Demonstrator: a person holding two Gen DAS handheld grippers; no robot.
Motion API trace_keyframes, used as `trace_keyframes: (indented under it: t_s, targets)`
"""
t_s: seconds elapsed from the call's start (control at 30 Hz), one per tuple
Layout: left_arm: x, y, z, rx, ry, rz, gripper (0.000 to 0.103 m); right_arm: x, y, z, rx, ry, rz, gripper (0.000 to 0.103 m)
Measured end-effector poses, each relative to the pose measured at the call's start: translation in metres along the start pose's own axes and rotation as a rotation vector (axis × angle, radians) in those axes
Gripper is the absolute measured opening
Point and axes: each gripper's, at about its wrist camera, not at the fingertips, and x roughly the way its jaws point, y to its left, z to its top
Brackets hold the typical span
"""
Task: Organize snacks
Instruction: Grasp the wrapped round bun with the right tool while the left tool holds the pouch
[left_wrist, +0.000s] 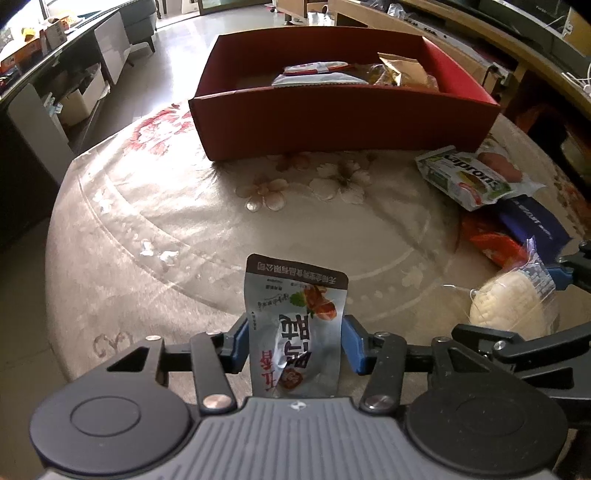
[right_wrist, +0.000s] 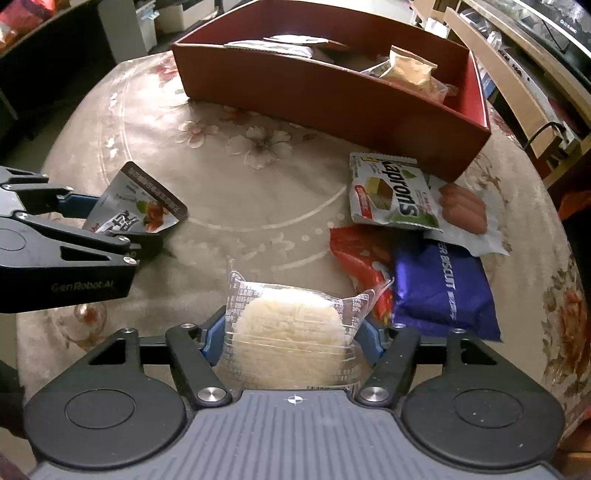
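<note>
the left hand-held gripper (left_wrist: 294, 341) is clamping a small silver snack pouch (left_wrist: 295, 325), its blue pads pressing on both side edges, well in front of the red box (left_wrist: 332, 118). the pouch is looking light and thin, its foil creasing under the squeeze, so it is likely slippery and floppy; holding it low across the width, as the jaws are doing, is probably keeping it from folding over. in the right wrist view the same pouch (right_wrist: 136, 206) is hanging clear of the flowered worktop (right_wrist: 258, 192), front-left of the box (right_wrist: 332, 96).

the right hand-held gripper (right_wrist: 291, 341) is gripping a clear-wrapped round pale cake (right_wrist: 288, 332), also in front of the box and nearer the camera than anything else. it is appearing soft and crumbly inside slick film, so a gentle hold across its widest part is seeming wiser than a hard pinch, which could crush it.

further right, still in front of the box, a green-and-white wafer pack (right_wrist: 391, 192) is lying partly on a sausage packet (right_wrist: 461, 210), with a red wrapper (right_wrist: 354, 254) and a blue biscuit bag (right_wrist: 443, 288) just beside them. these are looking flat and light; their crimped ends are probably the best edges to take. inside the box a gold packet (right_wrist: 410, 70) is already resting with other snacks.
</note>
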Motion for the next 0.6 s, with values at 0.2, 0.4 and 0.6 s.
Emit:
trace_keyframes:
  t_s: [0.2,0.4,0.6]
  targets:
    - [-0.011,-0.002,-0.004,-0.013,-0.014,-0.009,0.053,-0.015,0.000,-0.009,0.032,-0.037,0.013,0.074]
    - [-0.027,0.002,-0.001,-0.049,-0.060,-0.030,0.052,-0.029,-0.004,-0.013,0.068,-0.080,0.016,0.074]
    - [-0.036,0.001,0.004,-0.059,-0.094,-0.041,0.052,-0.041,-0.011,-0.012,0.093,-0.128,0.011,0.074]
